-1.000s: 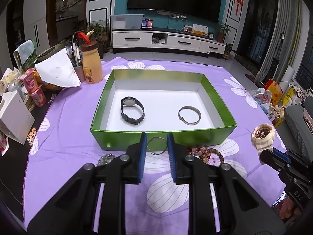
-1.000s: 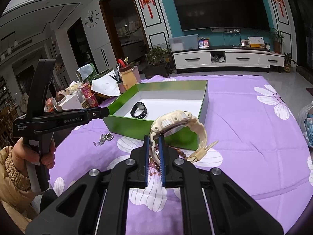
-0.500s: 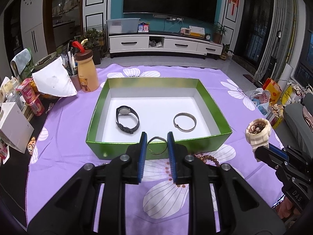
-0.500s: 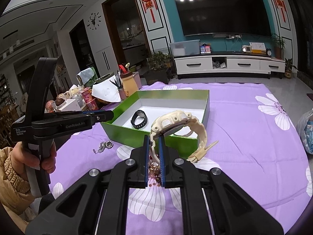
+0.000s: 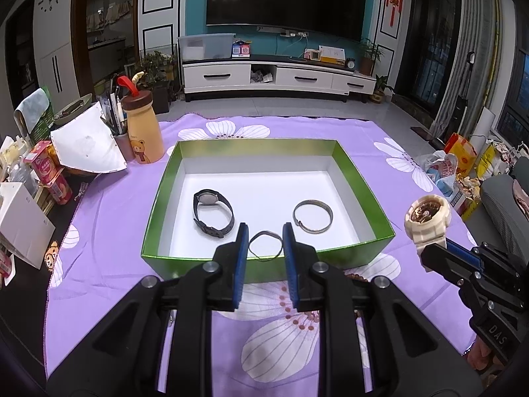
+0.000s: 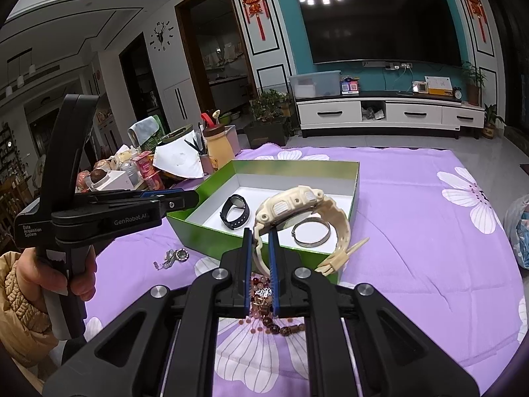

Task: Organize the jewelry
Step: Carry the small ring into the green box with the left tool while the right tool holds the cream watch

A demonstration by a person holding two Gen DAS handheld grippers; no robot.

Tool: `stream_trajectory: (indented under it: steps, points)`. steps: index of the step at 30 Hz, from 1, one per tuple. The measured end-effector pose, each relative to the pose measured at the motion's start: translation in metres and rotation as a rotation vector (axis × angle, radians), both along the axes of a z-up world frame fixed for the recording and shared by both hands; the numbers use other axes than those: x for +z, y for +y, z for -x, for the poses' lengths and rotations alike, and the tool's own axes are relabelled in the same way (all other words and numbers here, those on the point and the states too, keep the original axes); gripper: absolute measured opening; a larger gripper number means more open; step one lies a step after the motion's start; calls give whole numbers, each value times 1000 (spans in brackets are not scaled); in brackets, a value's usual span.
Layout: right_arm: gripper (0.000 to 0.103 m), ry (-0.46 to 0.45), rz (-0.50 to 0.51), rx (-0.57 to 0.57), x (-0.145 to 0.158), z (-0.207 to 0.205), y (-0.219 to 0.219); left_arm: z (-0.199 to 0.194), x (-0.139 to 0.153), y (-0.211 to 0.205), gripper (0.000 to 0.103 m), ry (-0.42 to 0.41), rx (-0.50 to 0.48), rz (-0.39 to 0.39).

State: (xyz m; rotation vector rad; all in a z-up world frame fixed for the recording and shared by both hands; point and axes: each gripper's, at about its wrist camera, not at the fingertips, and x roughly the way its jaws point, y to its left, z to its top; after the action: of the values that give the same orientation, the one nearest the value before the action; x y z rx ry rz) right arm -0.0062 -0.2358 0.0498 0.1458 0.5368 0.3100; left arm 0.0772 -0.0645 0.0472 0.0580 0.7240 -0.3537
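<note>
A green box [image 5: 185,261] with a white floor lies on the purple flowered cloth. In it lie a black watch [image 5: 213,213] and a silver bangle [image 5: 312,216]. My left gripper [image 5: 265,236] is shut on a thin wire bangle [image 5: 266,231], held just over the box's near wall. My right gripper [image 6: 259,233] is shut on the strap of a cream watch [image 6: 291,203], which hangs above the box's near right corner. The cream watch [image 5: 428,213] also shows at the right of the left wrist view. The left gripper [image 6: 193,198] reaches in from the left, held by a hand [image 6: 76,281].
A brown bead bracelet [image 6: 264,297] lies on the cloth under my right gripper. A small silver charm piece [image 6: 175,256] lies left of it. A yellow bottle [image 5: 143,132], a pen cup, snack packs and a white carton [image 5: 23,218] crowd the left edge. Bags [image 5: 439,168] sit beyond the right edge.
Both grippers have lifted a little with their pieces. The thin bangle now hangs over the box's near wall instead of over the cloth in front of it.
</note>
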Motion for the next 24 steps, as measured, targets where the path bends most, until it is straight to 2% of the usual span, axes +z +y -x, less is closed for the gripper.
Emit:
stream_trajectory:
  steps: [15,24]
  points:
    - [9,-12,25,13,6,-36,5,-33,7,-4,21,-22,9,-1]
    - [9,-4,50,26,11,-64,14,-59,3,-1,21,-4,24,0]
